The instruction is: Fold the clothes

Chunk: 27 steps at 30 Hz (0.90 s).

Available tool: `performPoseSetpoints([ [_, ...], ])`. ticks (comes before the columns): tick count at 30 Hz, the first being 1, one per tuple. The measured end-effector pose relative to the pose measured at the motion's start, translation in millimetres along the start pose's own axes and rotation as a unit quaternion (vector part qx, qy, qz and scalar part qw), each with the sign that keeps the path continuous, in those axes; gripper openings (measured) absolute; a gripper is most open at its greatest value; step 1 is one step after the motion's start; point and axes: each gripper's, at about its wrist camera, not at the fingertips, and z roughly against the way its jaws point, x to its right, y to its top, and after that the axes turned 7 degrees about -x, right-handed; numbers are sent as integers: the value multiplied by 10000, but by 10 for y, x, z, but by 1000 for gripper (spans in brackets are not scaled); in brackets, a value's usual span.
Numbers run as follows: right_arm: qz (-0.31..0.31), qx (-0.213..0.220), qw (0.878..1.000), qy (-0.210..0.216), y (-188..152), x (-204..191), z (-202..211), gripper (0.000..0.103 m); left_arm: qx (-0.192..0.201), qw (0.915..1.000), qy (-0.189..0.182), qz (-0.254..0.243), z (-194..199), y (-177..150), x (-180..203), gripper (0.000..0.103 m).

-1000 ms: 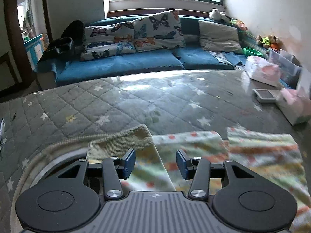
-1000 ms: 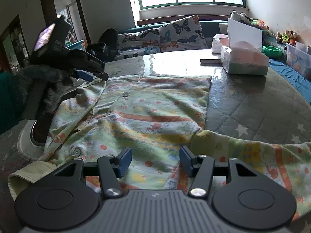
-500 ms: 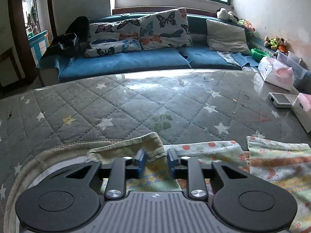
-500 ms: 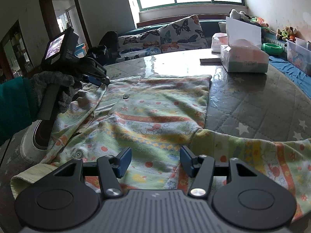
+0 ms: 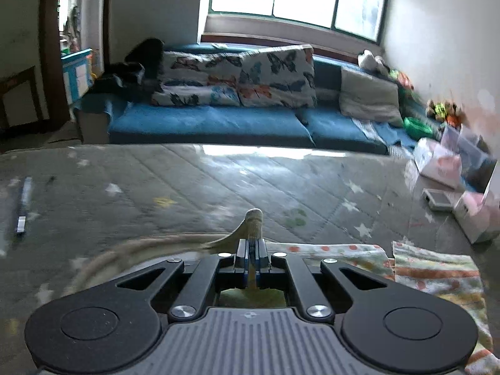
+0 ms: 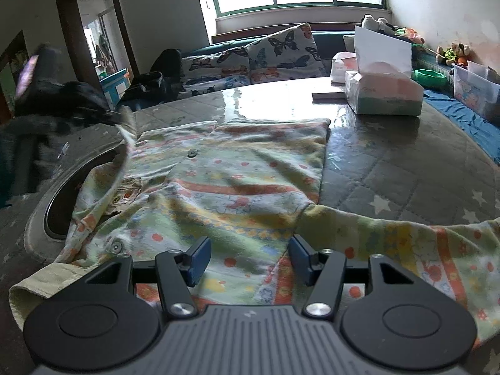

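Note:
A child's patterned garment point(image 6: 237, 184), pale green with orange stripes and snap buttons, lies spread on the quilted grey table point(image 6: 406, 168). Its sleeve point(image 6: 406, 237) stretches to the right. My left gripper point(image 5: 251, 251) is shut on the ribbed cuff point(image 5: 253, 222) of the other sleeve and holds it lifted above the table. In the right wrist view the left gripper point(image 6: 118, 118) shows blurred at the far left with the cloth hanging from it. My right gripper point(image 6: 248, 261) is open and empty just above the garment's near part.
A tissue box point(image 6: 384, 93) and a flat device point(image 5: 437, 200) stand at the table's right side. A pen point(image 5: 23, 206) lies at the left. A round opening point(image 6: 59, 206) in the table sits under the garment's left edge. A blue sofa point(image 5: 218, 125) is behind.
My left gripper closed on the ribbed sleeve cuff and lifted it up off the table. The right gripper has stayed open over the garment.

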Motion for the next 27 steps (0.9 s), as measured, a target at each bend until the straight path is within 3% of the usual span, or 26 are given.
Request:
performPoseSetpoints([
  [5,76,-6,9999,-100,6,-38,-11,57,320,9992,23,230,465,-65,-393,4],
  [12,158,-30,9995,-283,17,-80,0,57,652,9965,214,470,1066,-404,-950,4],
  [17,376,-25,9989,-281,58,-199,66,57,634,9948,438,664,1286,-778,-1269,4],
  [27,1442,-148,9888,358,114,-916,76,57,379,9915,592,1095,1358,-1296,-1737,4],
])
